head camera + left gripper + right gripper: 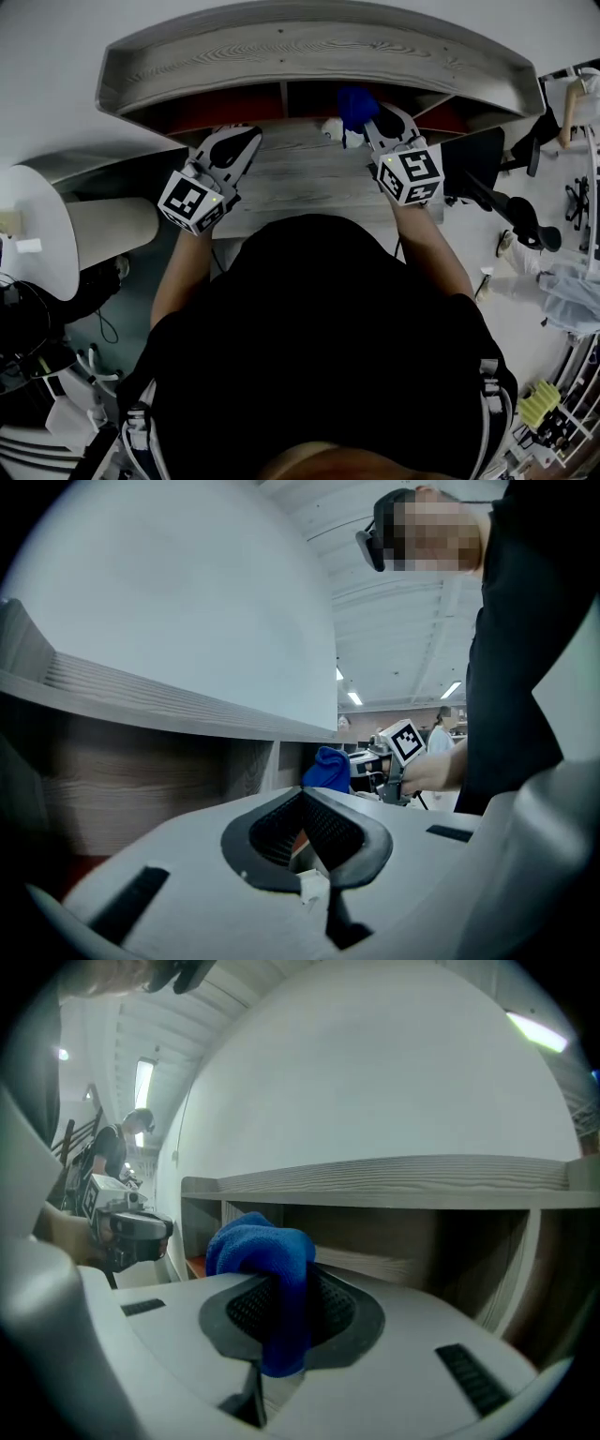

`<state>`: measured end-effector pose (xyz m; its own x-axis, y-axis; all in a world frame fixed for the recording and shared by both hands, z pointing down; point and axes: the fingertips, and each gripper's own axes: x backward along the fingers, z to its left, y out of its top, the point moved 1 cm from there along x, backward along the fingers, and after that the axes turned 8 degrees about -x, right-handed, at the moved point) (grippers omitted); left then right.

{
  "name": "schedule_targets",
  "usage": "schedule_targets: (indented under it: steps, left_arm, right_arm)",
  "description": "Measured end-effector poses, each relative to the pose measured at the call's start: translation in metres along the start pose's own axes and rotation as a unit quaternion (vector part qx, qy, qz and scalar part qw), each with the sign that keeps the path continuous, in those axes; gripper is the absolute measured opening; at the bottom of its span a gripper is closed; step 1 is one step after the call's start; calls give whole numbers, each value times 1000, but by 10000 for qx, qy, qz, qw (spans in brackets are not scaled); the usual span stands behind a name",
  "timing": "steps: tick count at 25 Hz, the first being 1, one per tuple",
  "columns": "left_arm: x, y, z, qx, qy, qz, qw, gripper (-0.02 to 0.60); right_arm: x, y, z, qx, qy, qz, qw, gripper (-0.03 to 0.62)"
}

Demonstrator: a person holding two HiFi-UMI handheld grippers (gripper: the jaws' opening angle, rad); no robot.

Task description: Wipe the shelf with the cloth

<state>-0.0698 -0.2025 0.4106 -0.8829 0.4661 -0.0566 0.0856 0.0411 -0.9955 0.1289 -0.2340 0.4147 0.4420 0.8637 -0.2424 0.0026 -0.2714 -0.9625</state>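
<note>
Blue cloth [267, 1265]: bunched, clamped in the right gripper [382, 120], at the mouth of a middle compartment
Left gripper [302, 797]: jaws together, empty, over the ledge's left part
Shelf [300, 178]: grey wood ledge, compartments behind
Wiping: likely best to press the wad flat and drag long overlapping strokes
Edges: divider [284, 98] left of cloth, top board [309, 47] overhead
Room: ledge open leftward; white lump [332, 127] just left of cloth

Shelf [309, 52] matt grained wood; cloth [267, 1251] nubby fabric.
</note>
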Motion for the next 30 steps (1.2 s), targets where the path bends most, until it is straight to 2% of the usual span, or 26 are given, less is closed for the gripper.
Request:
schedule_targets:
  steps: [13, 17, 26, 30]
  left_arm:
    - [34, -3, -1, 11, 681, 172, 9975, 15]
    - [48, -5, -1, 23, 941, 196, 9954, 17]
    - [74, -14, -4, 138, 1392, 297, 9897, 16]
    - [83, -18, -6, 190, 1539, 326, 9874, 17]
  right_arm:
    - [-61, -21, 20, 1000, 598, 519, 9918, 49]
    - [-82, -33, 30, 1631, 717, 740, 9812, 49]
    - [-121, -53, 49, 2401, 1035, 1067, 9593, 49]
    - [-139, -69, 46, 2830, 1006, 1400, 9435, 50]
